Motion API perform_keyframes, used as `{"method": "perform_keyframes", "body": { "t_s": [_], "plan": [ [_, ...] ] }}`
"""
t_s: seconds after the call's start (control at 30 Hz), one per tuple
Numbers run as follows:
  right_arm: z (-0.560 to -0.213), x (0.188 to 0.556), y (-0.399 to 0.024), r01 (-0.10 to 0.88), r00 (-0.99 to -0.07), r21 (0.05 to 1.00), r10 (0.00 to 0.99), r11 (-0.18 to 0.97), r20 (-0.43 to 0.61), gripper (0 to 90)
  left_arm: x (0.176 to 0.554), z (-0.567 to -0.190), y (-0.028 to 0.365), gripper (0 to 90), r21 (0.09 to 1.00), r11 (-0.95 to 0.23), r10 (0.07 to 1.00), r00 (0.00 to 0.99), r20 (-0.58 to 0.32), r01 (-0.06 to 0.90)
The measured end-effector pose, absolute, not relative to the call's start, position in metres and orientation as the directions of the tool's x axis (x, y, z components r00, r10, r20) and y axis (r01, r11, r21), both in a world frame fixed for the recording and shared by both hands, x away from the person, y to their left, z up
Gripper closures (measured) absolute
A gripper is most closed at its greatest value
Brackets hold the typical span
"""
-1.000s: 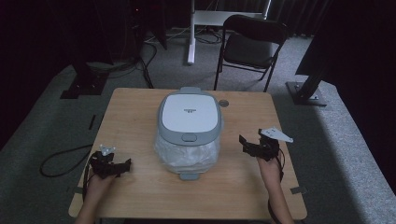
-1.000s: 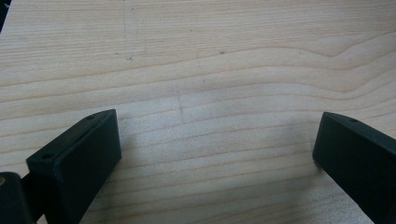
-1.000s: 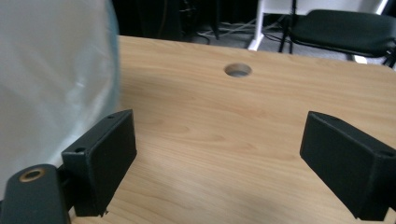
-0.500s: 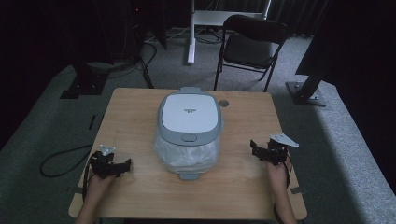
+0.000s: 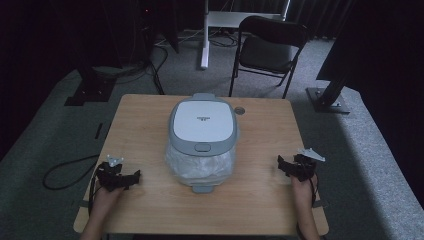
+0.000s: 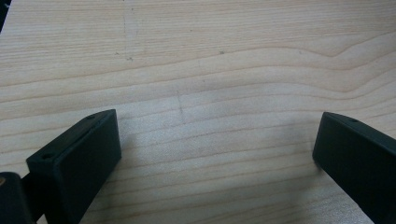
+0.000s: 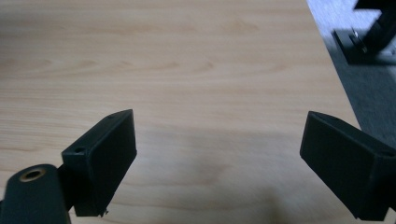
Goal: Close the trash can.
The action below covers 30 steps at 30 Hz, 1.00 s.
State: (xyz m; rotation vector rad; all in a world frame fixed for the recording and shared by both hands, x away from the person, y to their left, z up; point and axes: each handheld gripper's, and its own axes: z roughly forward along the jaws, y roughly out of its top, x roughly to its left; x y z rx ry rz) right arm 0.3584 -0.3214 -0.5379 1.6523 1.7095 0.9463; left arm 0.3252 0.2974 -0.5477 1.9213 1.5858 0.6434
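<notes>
High view: a grey-and-white cooker (image 5: pixel 202 124) sits mid-frame on the counter (image 5: pixel 265 205), a crumpled clear bag (image 5: pixel 199 167) bunched against its near side. The left claw (image 5: pixel 131 176) rests at lower left, the right claw (image 5: pixel 283 164) at lower right, both well apart from the cooker.

Left gripper view: the left claw (image 6: pixel 217 140) stands wide over bare wood, holding nothing.

Right gripper view: the right claw (image 7: pixel 219 144) is also wide and empty, the counter's edge at upper right.

Risk, as I judge it: a reach for the cooker could snag the loose bag, dragging or tipping the cooker; thin film may also slip from a pinch.
</notes>
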Motion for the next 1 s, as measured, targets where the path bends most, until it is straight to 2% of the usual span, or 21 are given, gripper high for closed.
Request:
{"method": "perform_keyframes", "body": {
  "t_s": [0.1, 0.43, 0.6, 0.7, 1.0],
  "plan": [
    [-0.543, 0.36, -0.328, 0.614, -0.023, 0.789, 0.998, -0.036, 0.063, 10.2, 0.325, -0.548, 0.297, 1.8, 0.686, -0.142, 0.983, 0.185, 0.012, 0.713],
    [-0.551, 0.362, -0.34, 0.666, 0.044, 0.743, 0.997, -0.072, 0.056, 10.2, 0.325, -0.548, 0.297, 1.9, 0.686, -0.142, 0.983, 0.184, 0.012, 0.713],
    [-0.552, 0.364, -0.34, 0.678, 0.038, 0.73, 0.996, -0.081, 0.075, 10.4, 0.325, -0.548, 0.297, 1.8, 0.686, -0.143, 0.983, 0.185, 0.012, 0.713],
    [-0.553, 0.365, -0.334, 0.693, 0.016, 0.721, 1.0, -0.02, 0.013, 10.6, 0.325, -0.548, 0.297, 1.8, 0.686, -0.143, 0.983, 0.185, 0.012, 0.713],
    [-0.553, 0.365, -0.332, 0.693, 0.003, 0.721, 1.0, -0.013, 0.015, 10.6, 0.325, -0.548, 0.297, 1.8, 0.687, -0.142, 0.983, 0.184, 0.012, 0.713]
  ]
}}
